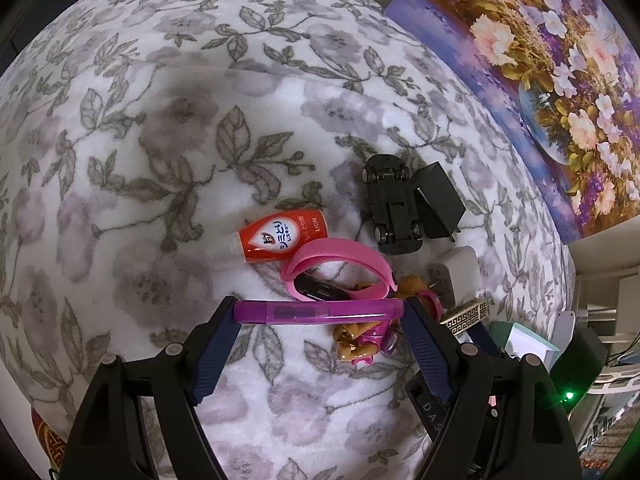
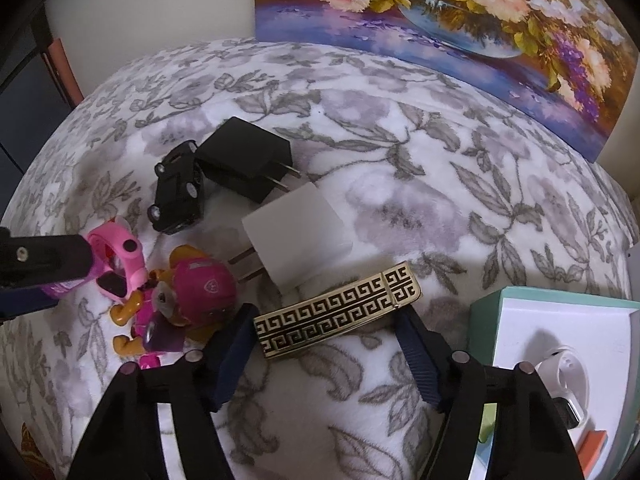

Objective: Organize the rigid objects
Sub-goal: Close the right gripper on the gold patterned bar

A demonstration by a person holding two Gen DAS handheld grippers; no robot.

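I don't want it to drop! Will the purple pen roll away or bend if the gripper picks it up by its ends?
The purple pen looks like a hard plastic tube, so it probably won't bend. Its smooth, round body could slip or spin, since the left gripper pinches it only at its two ends. If dropped, the fluffy flowered blanket would likely stop it rolling far.

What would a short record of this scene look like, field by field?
surface: floral blanket
left gripper: shut on purple pen, held across its tips
right gripper: gold-and-black patterned bar between its fingers; contact unclear
pile: toy car, black charger, white charger, pink band, toy pup, red bottle
box: teal, open, near right
backdrop: flower painting
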